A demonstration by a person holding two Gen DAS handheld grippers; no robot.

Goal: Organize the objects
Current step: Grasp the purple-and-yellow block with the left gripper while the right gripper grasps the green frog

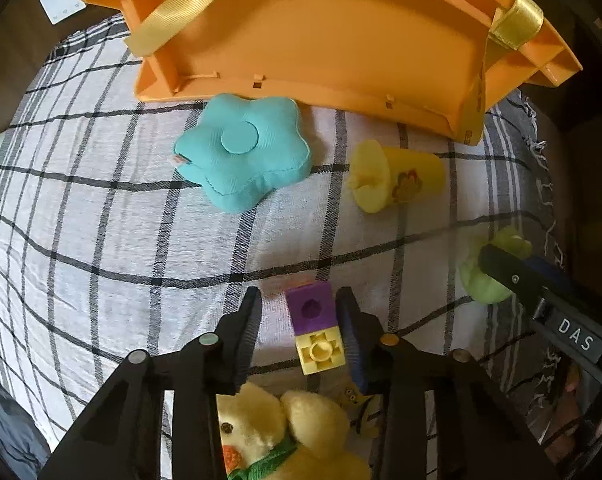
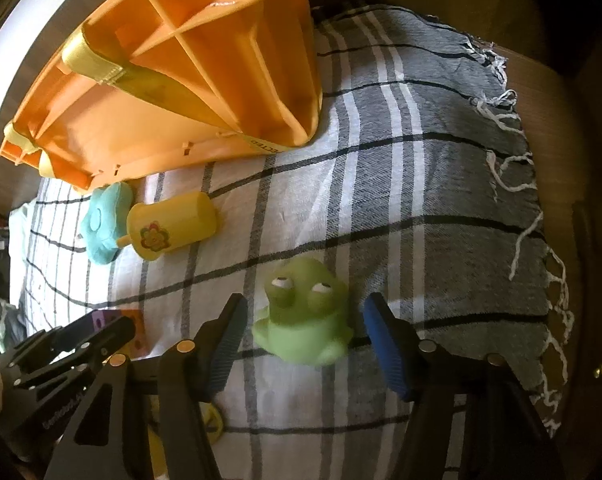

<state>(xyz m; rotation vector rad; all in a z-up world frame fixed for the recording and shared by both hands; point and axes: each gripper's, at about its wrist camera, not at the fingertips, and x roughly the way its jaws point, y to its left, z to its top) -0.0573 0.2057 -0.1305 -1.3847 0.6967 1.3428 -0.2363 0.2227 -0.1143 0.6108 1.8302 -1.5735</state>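
Note:
My left gripper [image 1: 299, 304] is open around a purple and yellow block stack [image 1: 316, 330] lying on the plaid cloth [image 1: 101, 220]; the right finger is close to the stack, the left one apart. My right gripper [image 2: 305, 312] is open with a green frog toy [image 2: 303, 316] between its fingers, not touching. The frog also shows at the right of the left wrist view [image 1: 489, 276], partly behind the right gripper. The orange basket [image 1: 321, 32] lies tipped on its side at the far edge of the cloth, its opening facing me.
A teal star cushion [image 1: 243, 152] and a yellow cup [image 1: 397, 176] lie near the basket. A yellow plush duck [image 1: 285, 432] lies under my left gripper. The cloth's fringed edge [image 2: 517, 184] is at the right, with dark wood beyond.

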